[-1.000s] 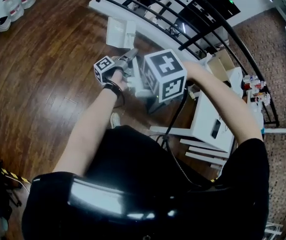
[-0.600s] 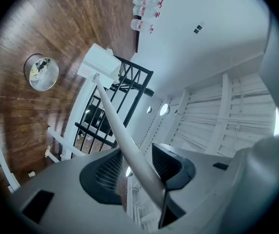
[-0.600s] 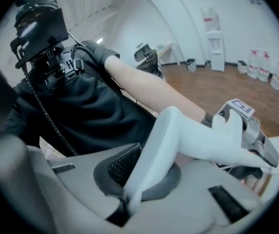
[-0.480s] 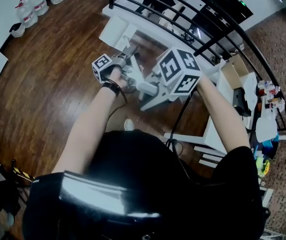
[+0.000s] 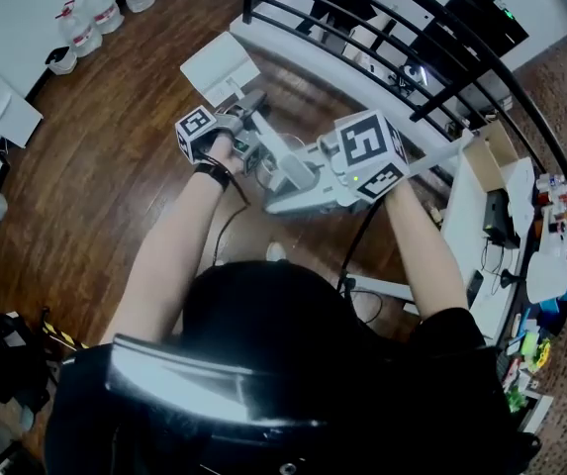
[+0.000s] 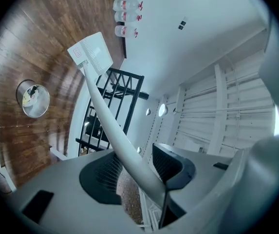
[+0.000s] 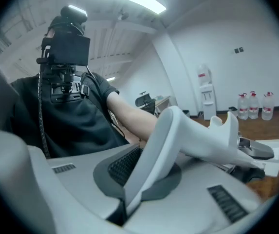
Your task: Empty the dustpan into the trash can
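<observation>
A white long-handled dustpan hangs in the air between both hands, its pan (image 5: pixel 219 67) at the far end over the wooden floor. The handle (image 6: pixel 112 126) runs between the jaws of my left gripper (image 6: pixel 129 174), which are opening; a gap shows beside the handle. Lower down, my right gripper (image 7: pixel 139 179) is shut on the handle's curved grip end (image 7: pixel 188 135). In the head view the left gripper (image 5: pixel 246 132) sits ahead of the right gripper (image 5: pixel 313 181). A round metal trash can (image 6: pixel 33 98) with scraps inside stands on the floor to the left.
A black railing (image 5: pixel 382 28) runs behind the dustpan. Water bottles (image 5: pixel 95 8) stand by the far wall. A white desk (image 5: pixel 466 206) with gear is at the right, and white boxes (image 5: pixel 1 107) lie at the left.
Both hands have risen and moved forward with the dustpan. The right gripper has tipped over, so its cube now shows other faces.
</observation>
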### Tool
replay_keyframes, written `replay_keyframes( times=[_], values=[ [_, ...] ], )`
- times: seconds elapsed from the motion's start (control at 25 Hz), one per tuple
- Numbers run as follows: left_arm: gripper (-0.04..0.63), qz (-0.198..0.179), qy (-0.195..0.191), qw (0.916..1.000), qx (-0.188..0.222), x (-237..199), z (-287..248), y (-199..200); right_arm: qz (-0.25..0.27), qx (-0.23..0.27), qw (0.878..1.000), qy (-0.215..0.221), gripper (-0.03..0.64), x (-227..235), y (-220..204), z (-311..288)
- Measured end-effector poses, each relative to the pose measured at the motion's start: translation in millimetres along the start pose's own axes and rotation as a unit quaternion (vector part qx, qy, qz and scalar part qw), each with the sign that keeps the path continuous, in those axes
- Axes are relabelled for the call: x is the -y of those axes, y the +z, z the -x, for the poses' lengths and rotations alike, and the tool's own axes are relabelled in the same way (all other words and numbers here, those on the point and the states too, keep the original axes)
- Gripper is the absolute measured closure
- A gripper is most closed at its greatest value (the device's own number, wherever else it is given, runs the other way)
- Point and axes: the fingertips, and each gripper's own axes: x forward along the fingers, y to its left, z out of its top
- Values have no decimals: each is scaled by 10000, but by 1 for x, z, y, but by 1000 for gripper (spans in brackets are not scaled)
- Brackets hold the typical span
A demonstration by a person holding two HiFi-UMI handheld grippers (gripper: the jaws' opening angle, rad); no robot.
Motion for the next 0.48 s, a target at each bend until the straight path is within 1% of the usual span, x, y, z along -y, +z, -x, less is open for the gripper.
replay_keyframes(
  times=[0.04, 0.08, 0.24, 0.36, 0.48],
  values=[
    [410, -31, 10, 9999, -124, 4, 1, -4, 37, 204, 9998, 6, 611, 2, 4, 1],
    [410, -65, 16, 9999, -155, 8, 2, -2, 69, 399, 9992, 10, 611, 4, 8, 1],
    [410, -222, -22, 9997, 22, 23, 9, 17, 178, 1128, 9935, 49, 611, 13, 28, 4],
    [410, -480, 48, 9987, 160, 36, 17, 27, 215, 1806, 9833, 81, 611, 17, 44, 16],
    [410, -579, 31, 9979, 287, 43, 23, 37, 241, 2179, 9757, -19, 611, 23, 51, 23]
  ],
)
